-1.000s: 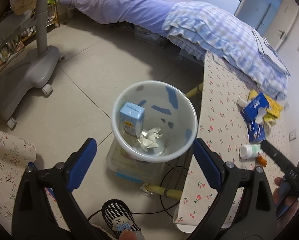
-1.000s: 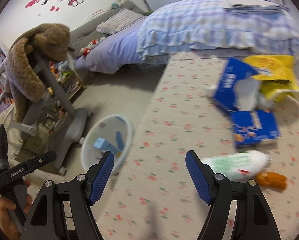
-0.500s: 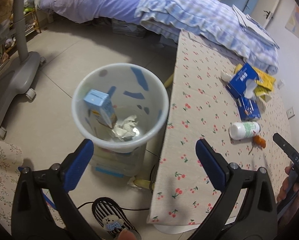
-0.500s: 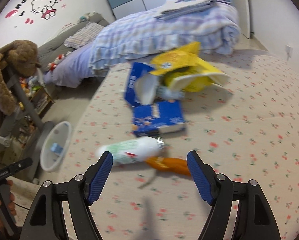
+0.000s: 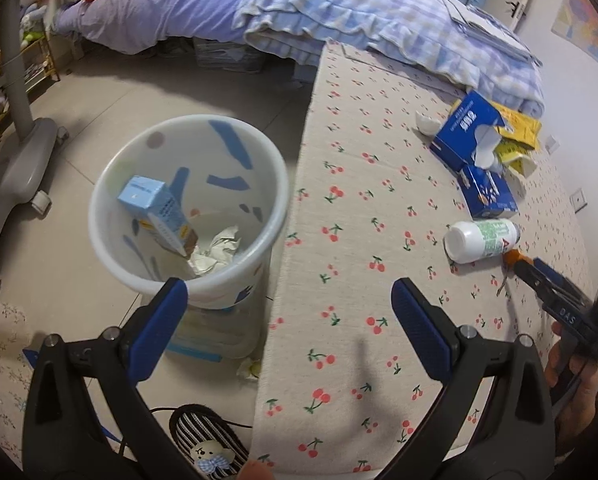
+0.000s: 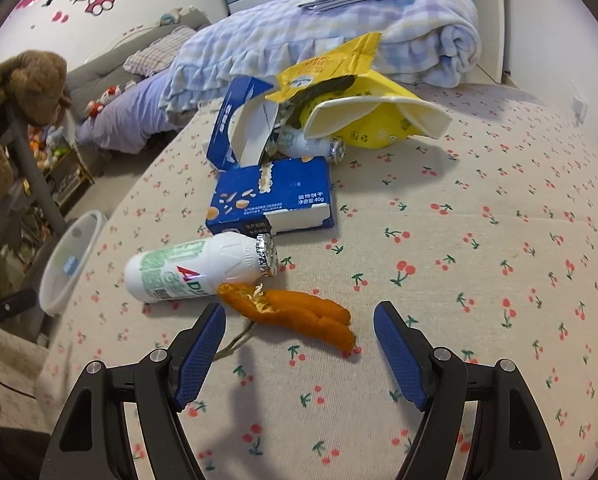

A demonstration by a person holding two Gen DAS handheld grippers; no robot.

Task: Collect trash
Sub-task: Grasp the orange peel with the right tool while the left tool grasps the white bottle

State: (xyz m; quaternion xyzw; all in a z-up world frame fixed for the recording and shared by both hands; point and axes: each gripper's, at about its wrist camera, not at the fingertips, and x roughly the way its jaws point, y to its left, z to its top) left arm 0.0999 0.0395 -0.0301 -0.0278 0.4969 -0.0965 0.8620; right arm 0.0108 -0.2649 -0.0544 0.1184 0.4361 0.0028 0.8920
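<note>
An orange peel [image 6: 295, 314] lies on the cherry-print tablecloth [image 6: 479, 280], just ahead of my open right gripper [image 6: 299, 340], whose jaws hold nothing. Behind the peel lies a white bottle [image 6: 195, 268] on its side, then a blue biscuit box [image 6: 271, 196], a torn blue carton [image 6: 235, 120] and a yellow bag [image 6: 363, 108]. My left gripper [image 5: 289, 320] is open and empty, over the table's left edge. The white trash bin [image 5: 111, 248] stands on the floor beside the table, holding a blue carton [image 5: 155, 208] and crumpled paper [image 5: 215, 252].
A bed with a blue checked blanket [image 6: 299, 36] runs behind the table. A grey stand on wheels [image 5: 15, 168] sits left of the bin. A striped slipper [image 5: 207, 444] and a cable lie on the floor below my left gripper. A hand [image 5: 575, 376] holds the right gripper.
The right gripper swung from the bin side across the table and sank toward the orange peel and bottle. The left gripper drifted right, so the table edge now lies between its fingers.
</note>
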